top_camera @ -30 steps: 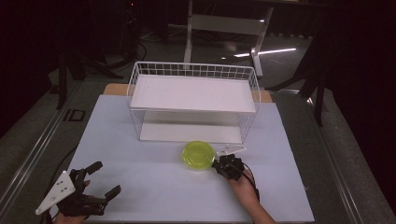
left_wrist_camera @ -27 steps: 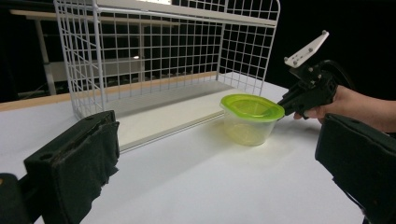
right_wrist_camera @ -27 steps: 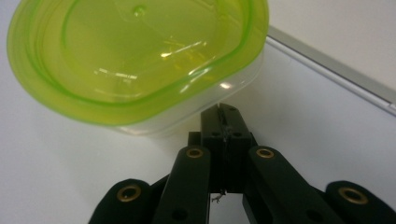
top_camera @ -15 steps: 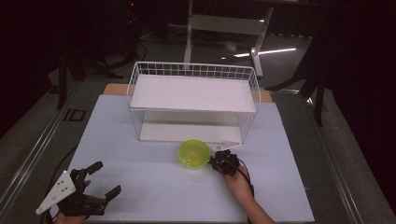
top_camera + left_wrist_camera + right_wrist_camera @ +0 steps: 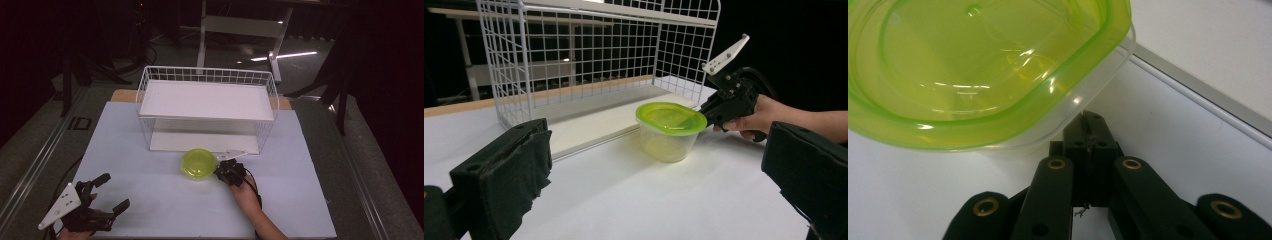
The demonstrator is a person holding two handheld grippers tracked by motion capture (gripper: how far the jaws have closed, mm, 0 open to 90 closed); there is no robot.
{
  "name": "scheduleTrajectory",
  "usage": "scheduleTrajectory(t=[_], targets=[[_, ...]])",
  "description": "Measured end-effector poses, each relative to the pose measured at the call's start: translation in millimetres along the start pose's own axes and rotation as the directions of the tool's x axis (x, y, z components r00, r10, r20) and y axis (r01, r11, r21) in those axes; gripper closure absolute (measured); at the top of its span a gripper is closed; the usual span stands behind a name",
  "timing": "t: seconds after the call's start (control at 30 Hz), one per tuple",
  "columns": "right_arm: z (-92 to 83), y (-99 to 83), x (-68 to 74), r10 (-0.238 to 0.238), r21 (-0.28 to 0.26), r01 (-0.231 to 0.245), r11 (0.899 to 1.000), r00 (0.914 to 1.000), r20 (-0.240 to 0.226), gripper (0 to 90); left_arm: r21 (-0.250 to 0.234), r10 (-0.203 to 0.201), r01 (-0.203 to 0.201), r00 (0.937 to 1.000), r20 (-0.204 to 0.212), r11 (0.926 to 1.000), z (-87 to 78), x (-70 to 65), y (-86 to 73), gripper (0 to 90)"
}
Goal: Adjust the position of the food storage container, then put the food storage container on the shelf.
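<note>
A clear tub with a lime-green lid (image 5: 199, 163) stands on the white table just in front of the wire rack (image 5: 145, 107). My right gripper (image 5: 219, 173) is shut, and its joined tips rest against the tub's right side under the lid rim; nothing sits between the jaws. In the right gripper view the tub (image 5: 983, 70) looms over the closed tips of the right gripper (image 5: 1090, 125). My left gripper (image 5: 112, 192) lies open near the front left corner, well away from the tub. The left gripper view shows the tub (image 5: 670, 129) and the right gripper (image 5: 706, 114) beyond the left gripper (image 5: 656, 175).
The white wire rack (image 5: 574, 50) has a flat top shelf and a white base board (image 5: 200, 142) under it, open toward me. The white table mat (image 5: 165, 215) spreads around it. Dark floor and stands lie beyond the table's edges.
My right gripper has slid to the left with its tips on the tub, and the tub has shifted left along the rack's front. The left gripper has stayed put.
</note>
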State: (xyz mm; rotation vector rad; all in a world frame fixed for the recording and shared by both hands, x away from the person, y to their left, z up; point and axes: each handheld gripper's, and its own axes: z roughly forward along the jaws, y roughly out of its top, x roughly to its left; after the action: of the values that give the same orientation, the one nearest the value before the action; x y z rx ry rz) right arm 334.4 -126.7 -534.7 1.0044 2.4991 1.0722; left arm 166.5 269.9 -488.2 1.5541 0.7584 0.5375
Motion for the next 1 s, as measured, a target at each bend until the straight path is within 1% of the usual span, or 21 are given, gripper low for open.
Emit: scheduleTrajectory(t=[0.1,0.13,0.17,0.2,0.23,0.27,0.33,0.37,0.43,0.5,0.53,0.6,0.63,0.67,0.7,0.77,0.83,0.87,0.9,0.93,1.0], targets=[[-5.5,-2.1,-1.0,-0.008,-0.007,0.008,1.0,0.9999,0.014,83.8,0.006,-0.002,0.002,1.0,0.005,1.0,0.5,0.1,-0.5,0.6],[-8.8,-3.5,-1.3,-0.021,-0.016,0.021,1.0,0.9998,0.005,78.1,0.007,-0.002,0.002,1.0,0.004,1.0,1.1,0.0,-1.0,0.6],[-11.3,-4.6,-0.4,-0.041,-0.019,0.041,0.999,0.9991,0.007,72.0,0.008,-0.002,0.002,1.0,0.006,1.0,1.5,0.0,-1.3,0.6],[-13.0,-5.5,0.6,-0.056,-0.016,0.057,0.998,0.9982,0.018,67.6,0.012,-0.004,0.004,0.9999,0.009,0.9999,2.1,-0.1,-1.6,0.6],[-15.3,-6.9,1.3,-0.059,-0.018,0.059,0.998,0.998,0.023,62.4,0.016,-0.003,0.003,0.9999,0.013,0.9999,3.1,-0.4,-2.1,0.6],[-18.5,-8.6,0.4,-0.052,-0.029,0.052,0.998,0.9986,0.005,55.8,0.021,0.001,-0.002,0.9999,0.012,0.9998,3.8,-0.9,-2.2,0.6],[-24.3,-11.0,1.3,-0.048,-0.042,0.048,0.998,0.9988,0.003,46.4,0.025,0.006,-0.006,0.9999,0.016,0.9997,4.4,-2.3,-2.5,0.6],[-27.8,-12.5,1.6,-0.045,-0.055,0.045,0.997,0.999,-0.006,40.8,0.025,0.005,-0.005,0.9999,0.016,0.9997,4.7,-3.4,-2.6,0.6],[-35.5,-15.7,0.7,-0.024,-0.067,0.021,0.998,0.9984,-0.051,29.0,0.032,0.013,-0.014,0.9997,0.021,0.9994,5.5,-4.5,-3.4,0.6],[-44.3,-19.0,1.4,-0.047,-0.086,0.04,0.996,0.9954,-0.083,22.6,0.044,0.015,-0.016,0.9997,0.02,0.9989,7.9,-4.2,-4.3,0.6],[-48.8,-19.6,2.0,-0.057,-0.087,0.05,0.995,0.9952,-0.079,21.3,0.052,0.01,-0.011,0.9997,0.021,0.9986,9.5,-4.2,-4.8,0.6],[-52.6,-19.8,1.9,-0.052,-0.091,0.044,0.995,0.9946,-0.089,21.0,0.063,0.012,-0.014,0.9995,0.029,0.9979,12.5,-4.3,-5.3,0.6],[-58.5,-19.9,2.6,-0.05,-0.104,0.041,0.994,0.9952,-0.084,21.1,0.073,0.019,-0.021,0.9993,0.032,0.9971,14.5,-4.9,-5.2,0.6],[-61.9,-19.8,4.4,-0.061,-0.114,0.053,0.992,0.9961,-0.063,21.2,0.08,0.02,-0.023,0.9991,0.038,0.9965,16.7,-5.5,-5.1,0.6],[-64.4,-19.5,5.9,-0.074,-0.112,0.068,0.991,0.996,-0.051,20.9,0.09,0.012,-0.017,0.9986,0.051,0.9958,18.9,-6.4,-4.6,0.6],[-68.4,-18.4,7.4,-0.087,-0.1,0.081,0.992,0.9949,-0.051,19.6,0.102,0.003,-0.01,0.9978,0.067,0.9947,22.8,-8.5,-3.4,0.6],[-71.8,-17.6,10.0,-0.102,-0.098,0.098,0.99,0.9943,-0.033,21.1,0.108,-0.003,-0.006,0.9968,0.08,0.9942,26.3,-10.2,-1.7,0.6],[-74.3,-17.6,11.7,-0.105,-0.106,0.102,0.989,0.9942,-0.023,23.8,0.115,-0.024,0.013,0.9956,0.091,0.9933,28.2,-9.9,-0.7,0.6],[-76.6,-18.0,13.3,-0.106,-0.129,0.102,0.986,0.994,-0.026,23.9,0.117,-0.043,0.031,0.994,0.101,0.9926,30.0,-9.0,0.2,0.6],[-78.9,-18.0,15.2,-0.109,-0.149,0.104,0.983,0.9938,-0.024,24.0,0.119,-0.05,0.038,0.9935,0.103,0.9922,31.7,-8.3,1.2,0.6],[-82.4,-16.7,17.5,-0.116,-0.165,0.111,0.98,0.9931,-0.019,24.0,0.142,-0.031,0.016,0.9944,0.101,0.9898,36.2,-6.9,3.8,0.6]])
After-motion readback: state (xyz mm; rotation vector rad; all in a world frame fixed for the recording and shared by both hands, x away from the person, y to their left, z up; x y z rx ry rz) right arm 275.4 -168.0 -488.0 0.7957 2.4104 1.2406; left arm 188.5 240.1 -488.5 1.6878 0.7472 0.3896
